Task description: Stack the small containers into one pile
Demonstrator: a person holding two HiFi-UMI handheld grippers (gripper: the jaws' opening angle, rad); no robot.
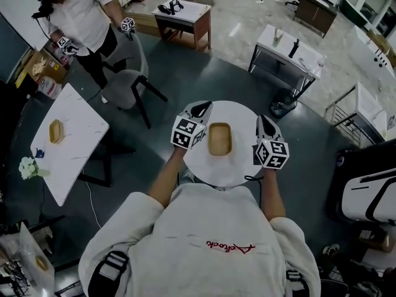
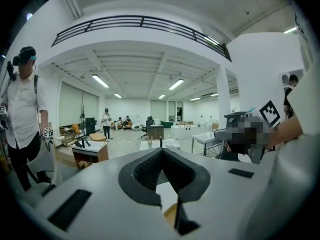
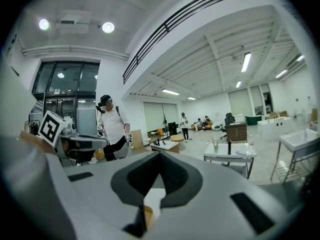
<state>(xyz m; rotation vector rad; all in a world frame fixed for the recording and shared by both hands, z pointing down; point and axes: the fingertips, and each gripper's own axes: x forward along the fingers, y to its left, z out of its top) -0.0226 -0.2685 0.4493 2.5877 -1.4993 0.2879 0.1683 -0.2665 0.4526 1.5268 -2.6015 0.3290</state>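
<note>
At the bottom of the head view the person's pale top point(image 1: 204, 246) fills the frame, with both forearms reaching up toward the centre. The left tool point(image 1: 202, 107) sits just left of centre. In the left gripper view its dark jaws meet at the tips with nothing between them. The right tool point(image 1: 265, 120) stands right of centre, and the right gripper view shows its jaws pressed together too, holding nothing. Between the two tools, touching neither, a small wooden container point(image 1: 219, 138) rests at the middle of the round white desk point(image 1: 238, 169). From above I cannot tell whether it is one piece or several nested together.

Farther off, at the left edge, a rectangular white desk point(image 1: 80, 147) carries a second wooden container point(image 1: 55, 130), and white flowers point(image 1: 28, 167) lie by its lower left end. A grey chair point(image 1: 124, 85) stands above it. In the upper left corner a second person point(image 1: 80, 14) in a white shirt holds marker-cubed grippers, and a wooden side table point(image 1: 185, 17) sits at top centre
</note>
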